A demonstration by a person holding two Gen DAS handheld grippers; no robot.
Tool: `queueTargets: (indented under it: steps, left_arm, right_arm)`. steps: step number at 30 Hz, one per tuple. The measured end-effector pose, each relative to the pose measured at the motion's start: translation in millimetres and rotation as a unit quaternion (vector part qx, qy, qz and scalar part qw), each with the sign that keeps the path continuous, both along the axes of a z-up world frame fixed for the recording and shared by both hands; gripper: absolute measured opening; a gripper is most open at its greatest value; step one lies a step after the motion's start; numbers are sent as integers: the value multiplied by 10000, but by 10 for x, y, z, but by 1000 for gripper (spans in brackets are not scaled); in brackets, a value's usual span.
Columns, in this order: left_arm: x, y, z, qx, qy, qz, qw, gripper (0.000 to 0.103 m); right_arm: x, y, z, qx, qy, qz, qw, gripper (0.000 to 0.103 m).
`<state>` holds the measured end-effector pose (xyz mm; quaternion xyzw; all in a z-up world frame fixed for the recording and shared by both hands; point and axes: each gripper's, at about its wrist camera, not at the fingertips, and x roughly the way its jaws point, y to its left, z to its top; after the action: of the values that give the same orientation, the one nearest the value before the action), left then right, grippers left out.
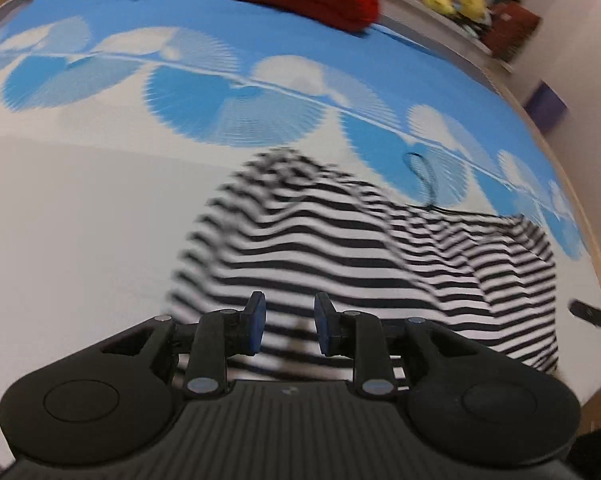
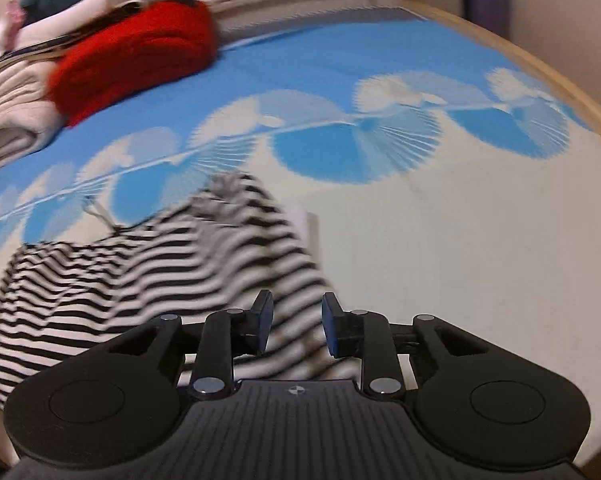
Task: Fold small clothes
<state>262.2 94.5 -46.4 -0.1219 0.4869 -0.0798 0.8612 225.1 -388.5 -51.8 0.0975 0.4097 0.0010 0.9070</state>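
— Which step are you on?
— Between folds: your left tool [image 1: 288, 330] and right tool [image 2: 296, 330] hover apart, empty, over the striped garment [image 1: 380, 264] bunched on the bed [image 1: 80, 220]. Next, pinch an edge.

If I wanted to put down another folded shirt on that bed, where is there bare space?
The white stretch of the bedspread right of the striped garment, out to the wooden bed edge, is bare. So is the white area left of the garment. The far end is crowded: a red knit and a pile of folded clothes.
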Motion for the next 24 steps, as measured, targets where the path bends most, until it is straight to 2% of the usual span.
queueTargets:
  steps: [3, 6, 10, 11, 13, 16, 19, 22, 24]
  left_arm:
    - [130, -337, -51, -129, 16, -107, 9999, 28]
    - [313, -546, -204, -37, 98, -157, 9998, 28]
    - [536, -782, -586, 540, 841, 41, 9950, 28]
    - [567, -821, -652, 657, 964, 74, 9931, 28]
    - [607, -865, -687, 750, 983, 111, 9923, 29]
    - [640, -874, -680, 791, 995, 137, 9918, 30]
    - [630, -782, -608, 597, 952, 235, 9934, 32]
    - [574, -635, -436, 429, 651, 425, 9960, 37]
    - [535, -550, -328, 576, 402, 506, 9962, 38]
  right_arm:
    - [148, 206, -14, 105, 46, 233, 9997, 29]
    - [404, 402, -94, 6, 274, 368, 9989, 31]
    - [624, 583, -368, -634, 994, 335, 9925, 34]
    - [669, 549, -458, -681, 1221, 222, 9899, 34]
    - [756, 505, -539, -567, 1394, 11, 9886, 34]
    - [809, 535, -565, -635, 1386, -102, 9883, 34]
    - [764, 614, -509, -839, 1232, -201, 9886, 34]
    - [645, 750, -265, -1261, 486, -345, 9902, 34]
    - [530, 880, -89, -1299, -29, -207, 9913, 36]
